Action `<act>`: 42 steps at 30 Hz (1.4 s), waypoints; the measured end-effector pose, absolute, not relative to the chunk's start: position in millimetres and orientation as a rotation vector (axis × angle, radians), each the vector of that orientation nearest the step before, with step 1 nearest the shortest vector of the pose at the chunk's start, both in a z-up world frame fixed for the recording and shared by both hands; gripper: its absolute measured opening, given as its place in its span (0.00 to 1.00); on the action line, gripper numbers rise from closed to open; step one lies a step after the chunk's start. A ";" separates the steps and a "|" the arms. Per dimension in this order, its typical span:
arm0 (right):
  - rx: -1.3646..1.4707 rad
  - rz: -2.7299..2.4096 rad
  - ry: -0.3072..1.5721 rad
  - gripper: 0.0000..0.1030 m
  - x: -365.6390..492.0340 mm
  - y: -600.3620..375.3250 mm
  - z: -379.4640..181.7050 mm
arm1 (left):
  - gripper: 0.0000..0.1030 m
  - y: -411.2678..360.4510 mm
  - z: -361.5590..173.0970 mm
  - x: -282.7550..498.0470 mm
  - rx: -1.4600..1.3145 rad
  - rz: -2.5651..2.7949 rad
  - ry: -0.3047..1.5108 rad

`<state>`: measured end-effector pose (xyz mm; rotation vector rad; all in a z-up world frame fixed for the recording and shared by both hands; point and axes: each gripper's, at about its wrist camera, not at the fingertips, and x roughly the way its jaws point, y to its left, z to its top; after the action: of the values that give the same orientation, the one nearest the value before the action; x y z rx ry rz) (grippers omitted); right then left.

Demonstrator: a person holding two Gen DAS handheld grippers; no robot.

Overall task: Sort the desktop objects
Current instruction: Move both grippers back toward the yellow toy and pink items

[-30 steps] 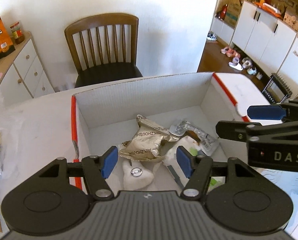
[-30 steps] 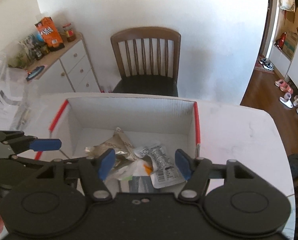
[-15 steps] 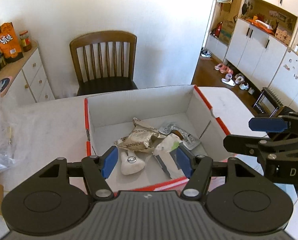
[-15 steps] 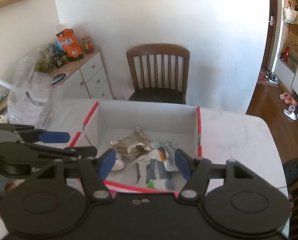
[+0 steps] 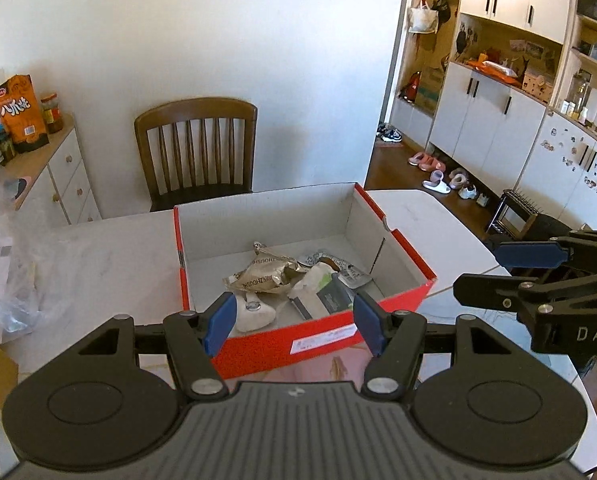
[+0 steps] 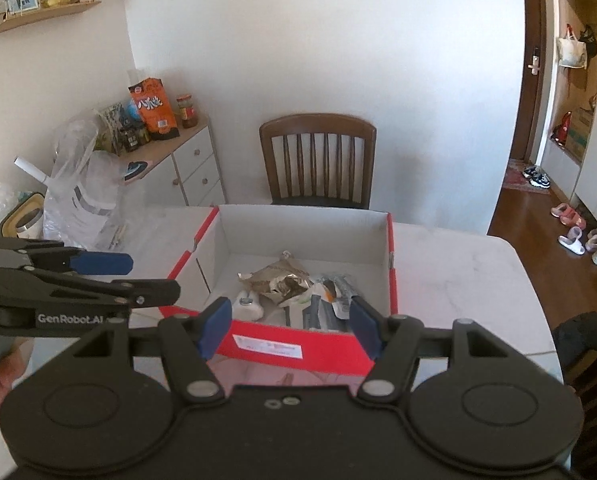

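I held the left gripper (image 5: 294,326) and right gripper (image 6: 288,324) near the red box (image 5: 322,338), both gaping, nothing between their pads.

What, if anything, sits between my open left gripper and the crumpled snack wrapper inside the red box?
Only the box's near wall. The left gripper stands open and empty outside the red box, whose front side rises between it and the crumpled wrapper. Above that wall nothing blocks the way; the right gripper hangs off to the side.
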<state>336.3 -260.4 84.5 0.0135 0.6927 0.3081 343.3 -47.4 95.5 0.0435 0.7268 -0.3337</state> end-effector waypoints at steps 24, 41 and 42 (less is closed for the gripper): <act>-0.011 0.239 0.676 0.63 239.6 -249.5 31.7 | 0.62 -15.9 55.9 247.9 0.064 -0.382 0.714; 0.005 0.174 0.737 0.71 189.2 -254.2 -27.3 | 0.81 -22.4 11.1 197.1 0.108 -0.485 0.780; 0.005 0.171 0.744 0.72 188.4 -255.1 -30.2 | 0.83 -23.3 8.1 195.0 0.112 -0.486 0.786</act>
<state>188.4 -255.1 -30.2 0.0055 0.7443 0.1711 195.0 -23.3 8.1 0.1118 0.7865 -0.4865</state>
